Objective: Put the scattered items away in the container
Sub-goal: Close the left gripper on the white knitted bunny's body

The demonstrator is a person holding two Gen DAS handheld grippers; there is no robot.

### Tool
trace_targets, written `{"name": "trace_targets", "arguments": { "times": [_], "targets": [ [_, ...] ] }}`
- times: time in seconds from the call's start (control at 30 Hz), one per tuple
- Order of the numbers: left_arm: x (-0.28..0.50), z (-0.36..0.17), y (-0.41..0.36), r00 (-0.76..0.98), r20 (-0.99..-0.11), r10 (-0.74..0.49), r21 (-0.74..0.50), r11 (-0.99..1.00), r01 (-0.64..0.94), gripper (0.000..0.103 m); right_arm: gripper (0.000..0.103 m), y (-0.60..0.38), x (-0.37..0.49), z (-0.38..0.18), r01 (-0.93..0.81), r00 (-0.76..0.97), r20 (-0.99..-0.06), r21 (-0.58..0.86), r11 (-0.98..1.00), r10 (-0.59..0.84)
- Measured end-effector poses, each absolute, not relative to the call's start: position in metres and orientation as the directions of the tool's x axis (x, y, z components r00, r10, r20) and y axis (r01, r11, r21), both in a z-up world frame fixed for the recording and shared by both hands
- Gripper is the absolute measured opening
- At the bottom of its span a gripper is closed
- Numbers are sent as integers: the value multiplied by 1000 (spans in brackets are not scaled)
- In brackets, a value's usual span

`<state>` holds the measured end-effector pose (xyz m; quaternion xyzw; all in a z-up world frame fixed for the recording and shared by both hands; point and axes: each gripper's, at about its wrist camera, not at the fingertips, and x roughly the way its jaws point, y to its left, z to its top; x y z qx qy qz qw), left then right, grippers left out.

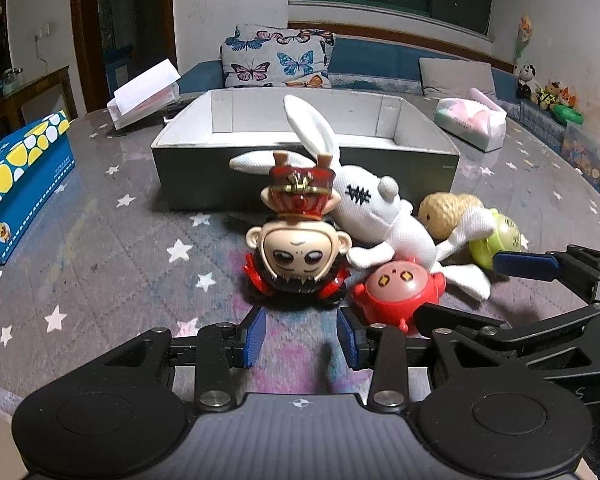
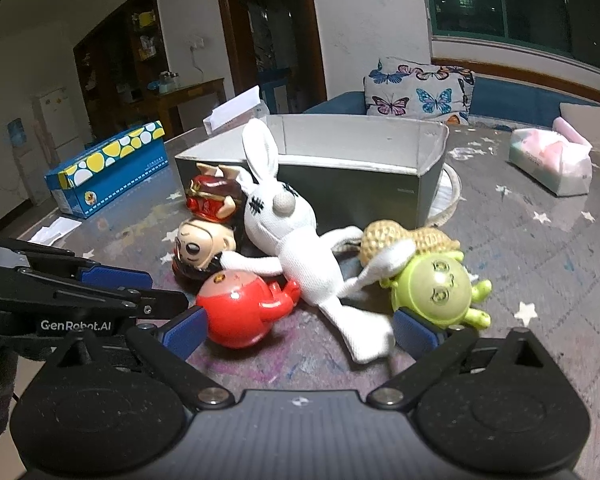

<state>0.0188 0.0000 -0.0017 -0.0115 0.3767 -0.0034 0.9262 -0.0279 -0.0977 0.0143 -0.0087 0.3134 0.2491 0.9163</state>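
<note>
A heap of toys lies at the middle of the star-patterned bench (image 1: pixel 100 240), just in front of the open grey box (image 1: pixel 304 160) that sits behind them at centre frame. The white plush rabbit (image 1: pixel 364 208) sprawls across the heap, one ear leaning against the box's front wall. To its left in the left wrist view a big-headed figurine (image 1: pixel 296 248) lies upside down, with a red and gold crown piece (image 1: pixel 300 192) just above it. A round red toy (image 1: pixel 396 288) touches the rabbit's arm, and at the right of the heap a peanut-shaped toy (image 1: pixel 440 212) and a green round toy (image 1: pixel 496 240) press against the rabbit's leg.

The left gripper (image 1: pixel 302 338) sits low at the bottom of its view, jaws apart and empty, the blue pads just short of the figurine. The right gripper (image 2: pixel 300 330) has its jaws spread wide (nothing is pinched): the left pad rests beside the red toy, the right pad just beside the green one, and the rabbit's leg lies between them.

A blue tissue box (image 1: pixel 20 184) with yellow spots stands at the left edge, a tissue pack (image 1: pixel 472 124) at upper right.
</note>
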Motion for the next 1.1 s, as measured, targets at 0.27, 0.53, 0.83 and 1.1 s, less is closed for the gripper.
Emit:
{"name": "trace_targets", "arguments": {
  "times": [0.27, 0.53, 0.83, 1.1],
  "targets": [
    [28, 10, 5, 729, -685, -24, -38, 999, -3, 41, 91, -95, -22, 30, -499, 679, -552, 137, 856, 484],
    [38, 24, 13, 751, -660, -20, -50, 999, -18, 41, 80, -88, 4, 36, -521, 670, -555, 122, 845, 493],
    [52, 32, 14, 763, -646, -24, -57, 998, -16, 40, 71, -82, 17, 40, -552, 670, -543, 92, 829, 507],
    [58, 32, 21, 763, -646, -18, -67, 997, -32, 40, 66, -72, 28, 39, -583, 645, -576, 54, 811, 502]
  ]
}}
